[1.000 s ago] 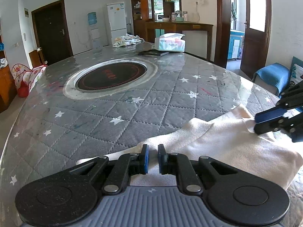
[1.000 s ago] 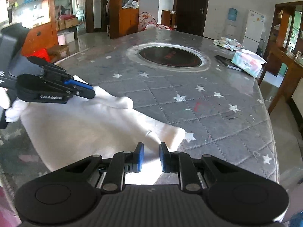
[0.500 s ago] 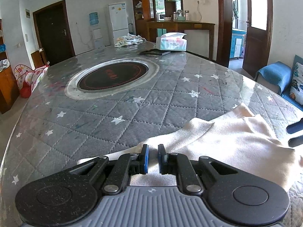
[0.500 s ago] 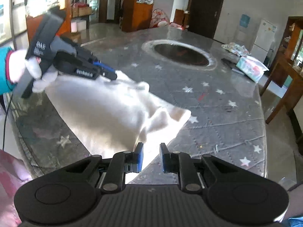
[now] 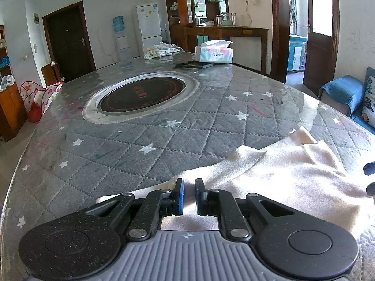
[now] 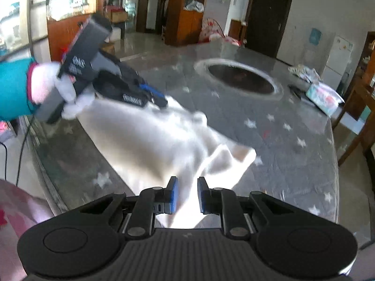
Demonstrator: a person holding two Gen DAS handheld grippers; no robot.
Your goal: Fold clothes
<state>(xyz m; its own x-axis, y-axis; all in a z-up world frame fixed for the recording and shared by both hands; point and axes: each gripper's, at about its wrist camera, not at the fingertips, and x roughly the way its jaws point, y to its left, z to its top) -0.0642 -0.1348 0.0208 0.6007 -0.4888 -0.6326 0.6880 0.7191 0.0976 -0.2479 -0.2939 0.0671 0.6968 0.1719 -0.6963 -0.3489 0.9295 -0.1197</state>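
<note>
A cream-white garment point(image 5: 293, 178) lies spread on the near part of the star-patterned table. My left gripper point(image 5: 188, 185) sits low over its near edge, jaws nearly together with the fabric pinched between the blue pads. In the right wrist view the same left gripper point(image 6: 161, 101), held by a white-gloved hand point(image 6: 46, 86), bites the garment's point(image 6: 145, 140) far corner. My right gripper point(image 6: 186, 182) is shut on the opposite end, and the cloth rises in a fold toward its pads. Only the right gripper's tips point(image 5: 370, 178) show at the left view's right edge.
A grey quilted cover point(image 5: 117, 154) spans the table, with a round black cooktop point(image 5: 140, 93) set in its middle. A tissue box point(image 5: 214, 52), a dark flat tray point(image 5: 194, 65) and a crumpled cloth point(image 5: 161, 49) sit at the far end. The table's edge runs just below both grippers.
My right gripper has drawn back and up with its end of the garment, sliding almost out of the left view; the cloth is now lifted and bunched there. The left gripper stayed put.
</note>
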